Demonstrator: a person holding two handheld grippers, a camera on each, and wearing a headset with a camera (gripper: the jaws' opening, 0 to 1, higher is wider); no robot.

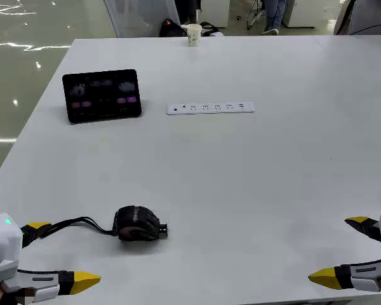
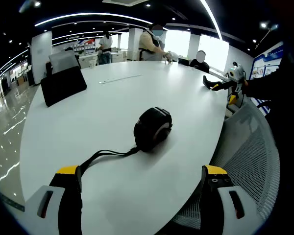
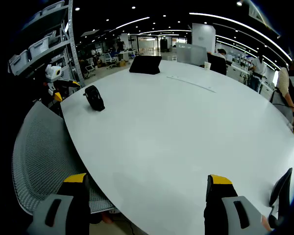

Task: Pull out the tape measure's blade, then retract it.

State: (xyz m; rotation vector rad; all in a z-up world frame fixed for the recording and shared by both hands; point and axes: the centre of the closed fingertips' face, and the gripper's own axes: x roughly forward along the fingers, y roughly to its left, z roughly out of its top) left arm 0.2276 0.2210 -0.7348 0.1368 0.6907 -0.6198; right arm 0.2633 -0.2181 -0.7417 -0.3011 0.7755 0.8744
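Open-plan office, long white table (image 1: 273,190), ceiling light strips (image 2: 88,14), storage shelves (image 3: 44,46)

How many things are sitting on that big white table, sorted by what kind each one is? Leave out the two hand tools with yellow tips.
Tape measure: 1
Tablet: 1
Power strip: 1
Paper cup: 1
Total: 4

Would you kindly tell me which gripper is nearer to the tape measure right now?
Left. The left gripper is open just beside the tape measure, whose strap reaches toward its jaws; the right gripper is far off, at the table's opposite side.
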